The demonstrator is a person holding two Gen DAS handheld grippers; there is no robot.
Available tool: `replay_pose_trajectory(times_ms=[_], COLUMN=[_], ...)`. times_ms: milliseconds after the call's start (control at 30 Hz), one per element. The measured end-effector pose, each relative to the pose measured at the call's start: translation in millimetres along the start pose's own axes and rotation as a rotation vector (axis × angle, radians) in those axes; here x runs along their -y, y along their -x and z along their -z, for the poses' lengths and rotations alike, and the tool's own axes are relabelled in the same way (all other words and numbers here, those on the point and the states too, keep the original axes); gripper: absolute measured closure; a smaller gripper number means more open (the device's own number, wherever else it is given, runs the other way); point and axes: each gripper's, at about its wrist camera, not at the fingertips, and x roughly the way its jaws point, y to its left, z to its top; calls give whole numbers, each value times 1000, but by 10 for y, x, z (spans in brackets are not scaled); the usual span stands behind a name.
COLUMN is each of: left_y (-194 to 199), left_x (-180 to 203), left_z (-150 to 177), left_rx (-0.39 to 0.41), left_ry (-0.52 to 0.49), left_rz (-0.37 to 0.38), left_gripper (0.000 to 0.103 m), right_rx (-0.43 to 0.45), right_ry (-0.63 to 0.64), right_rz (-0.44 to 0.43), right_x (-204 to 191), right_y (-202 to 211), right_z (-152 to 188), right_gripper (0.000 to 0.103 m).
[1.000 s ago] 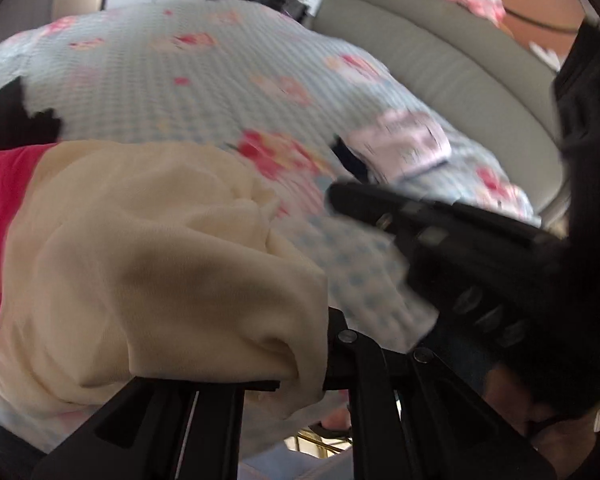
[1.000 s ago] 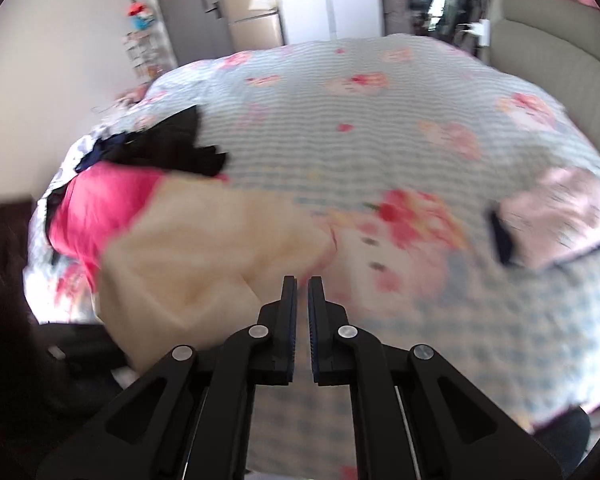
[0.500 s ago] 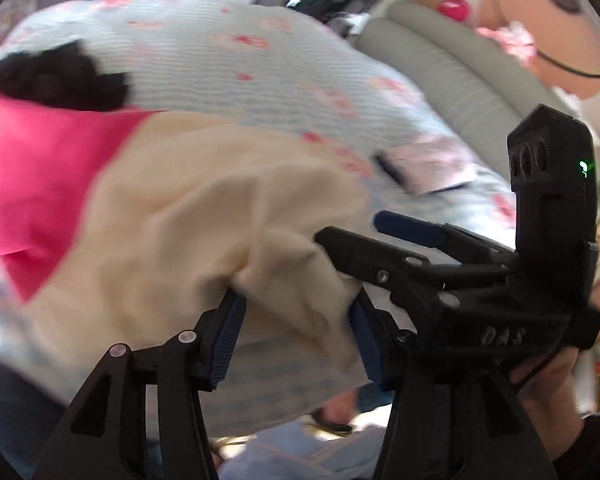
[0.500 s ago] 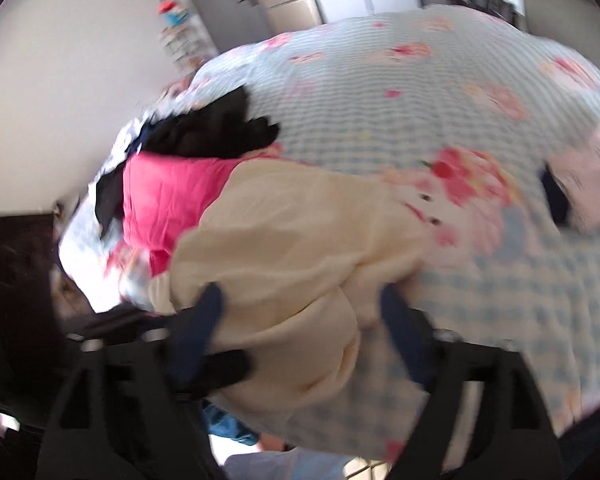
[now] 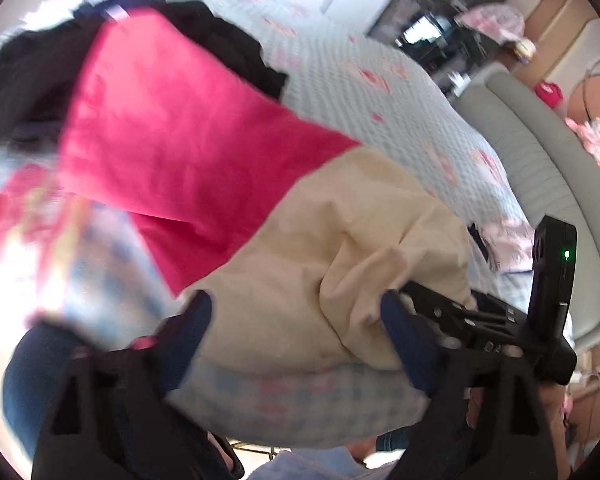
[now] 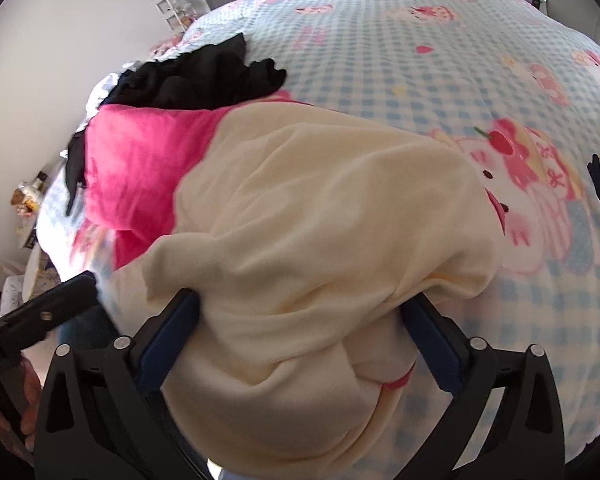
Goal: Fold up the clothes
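Note:
A cream and pink garment (image 6: 320,200) lies bunched at the near edge of the bed, its pink part (image 6: 140,168) to the left. My right gripper (image 6: 300,320) is open wide, and a thick cream fold bulges between its blue-padded fingers (image 6: 168,332). In the left wrist view the cream cloth (image 5: 340,240) and the pink part (image 5: 180,132) fill the middle. My left gripper (image 5: 296,320) is also open wide around the cream edge. The right gripper's black body (image 5: 500,320) sits just right of it, touching the same cloth.
A black garment (image 6: 204,76) lies heaped behind the pink part. A small folded pink-white piece (image 5: 504,244) rests to the right. The checked cartoon-print cover (image 6: 420,60) spreads beyond. A grey padded headboard (image 5: 540,168) runs along the right. A person's hand (image 6: 28,396) holds the left gripper.
The right gripper went from shut and empty to wide open around the cream fold. The left gripper's jaws spread too, and its view swung left over the pink part.

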Motion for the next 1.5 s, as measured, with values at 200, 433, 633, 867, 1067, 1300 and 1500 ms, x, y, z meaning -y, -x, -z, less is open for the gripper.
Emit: replay_pose_trajectory(times_ms=[200,433,633,867,1067,1300,1500], left_y=[-305,-256,-212,-96,-233,-648,-1029], left_x=[153,647,1170,1495,1692,1573,1505], left_z=[-126,-120,47,-2,-465,-683,-414], left_rx=[-41,-4,-24,-7,43,-33,-145], left_ry=[-70,-153,-283,-307,-283,-303,-298], left_rz=[-9,63,145,224,115,-80,-79], left_gripper=[91,100,100,96,15,11,13], right_rx=[11,146,211,368,269,173,79], right_ry=[-39,-81,-178,-141,-156,-227,-266], right_rz=[17,124,161,356,211,128,109], right_x=[20,295,700,1060,1221,1186,1217], right_y=[-131,329,747,1706,1707,1300,900], right_z=[20,84,139,199,261,381,461], right_gripper=[31,63,73,86,57,33,23])
